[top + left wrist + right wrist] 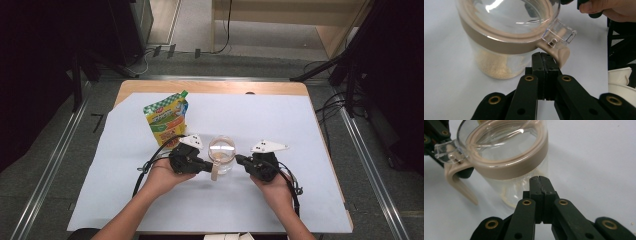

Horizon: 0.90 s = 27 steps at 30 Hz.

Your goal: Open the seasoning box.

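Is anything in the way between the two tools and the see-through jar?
Nothing visible is. The left tool points its shut tips at the jar's beige latch, and the right tool sits right against the jar's other side. The pouch stands apart, behind.

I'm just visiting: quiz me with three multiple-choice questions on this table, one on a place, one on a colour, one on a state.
1. Where does the jar stand?
A. between the two grippers
B. behind the pouch
C. on the floor

2. What colour is the jar's lid band?
A. red
B. beige
C. blue

3. How do the left gripper's jaws stand?
A. wide open
B. shut, nothing between them
C. clamped on the pouch

Answers:
1 A: left gripper and right gripper flank it.
2 B: the band is beige.
3 B: the pads meet; the pouch lies apart.
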### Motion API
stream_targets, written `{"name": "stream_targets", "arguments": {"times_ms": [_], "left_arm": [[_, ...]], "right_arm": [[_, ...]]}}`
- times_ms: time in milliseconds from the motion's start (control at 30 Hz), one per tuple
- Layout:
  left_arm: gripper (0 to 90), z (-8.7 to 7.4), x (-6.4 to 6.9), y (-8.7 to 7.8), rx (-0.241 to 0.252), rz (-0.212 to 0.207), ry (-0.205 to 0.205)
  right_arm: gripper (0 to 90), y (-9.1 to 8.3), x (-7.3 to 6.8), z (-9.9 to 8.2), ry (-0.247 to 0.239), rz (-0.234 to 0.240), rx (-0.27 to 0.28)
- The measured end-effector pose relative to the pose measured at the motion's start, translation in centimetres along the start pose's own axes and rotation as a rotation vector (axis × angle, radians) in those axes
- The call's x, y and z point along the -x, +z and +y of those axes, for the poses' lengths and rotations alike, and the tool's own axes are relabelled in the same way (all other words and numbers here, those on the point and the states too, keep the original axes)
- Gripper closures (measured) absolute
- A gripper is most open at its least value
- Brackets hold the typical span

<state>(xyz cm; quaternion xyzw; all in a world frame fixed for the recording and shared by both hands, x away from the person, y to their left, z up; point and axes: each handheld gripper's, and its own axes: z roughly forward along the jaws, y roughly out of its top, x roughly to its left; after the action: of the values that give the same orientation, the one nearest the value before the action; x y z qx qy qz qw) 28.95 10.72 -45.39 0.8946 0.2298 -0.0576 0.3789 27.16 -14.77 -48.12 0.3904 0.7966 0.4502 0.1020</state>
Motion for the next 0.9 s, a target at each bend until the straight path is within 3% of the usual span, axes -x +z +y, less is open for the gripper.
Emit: {"name": "stream_targets", "arguments": {"times_ms": [167,233,400,600,900], "left_arm": [[90.0,0.2,0.5,0.7,-0.006,-0.032,0.019],[88.6,0.2,0.5,0.9,-0.017,-0.045,0.004],[88.2,-0.2,0.5,-0.2,-0.026,-0.057,-0.006],[86.1,-0.6,-0.3,-1.8,-0.012,-0.049,-0.025],[83.7,-1.0,-1.5,-3.1,0.021,-0.018,-0.059]], "right_arm": [[90.0,-0.1,0.1,0.1,0.002,0.001,0.008],[90.0,-0.3,0.1,0.1,-0.001,0.008,0.013],[90.0,-1.6,-0.6,-0.1,0.011,0.015,0.016],[90.0,-2.8,-2.2,-0.2,-0.016,0.045,0.019],[90.0,-3.0,-5.3,-0.7,-0.045,0.11,-0.002]]}}
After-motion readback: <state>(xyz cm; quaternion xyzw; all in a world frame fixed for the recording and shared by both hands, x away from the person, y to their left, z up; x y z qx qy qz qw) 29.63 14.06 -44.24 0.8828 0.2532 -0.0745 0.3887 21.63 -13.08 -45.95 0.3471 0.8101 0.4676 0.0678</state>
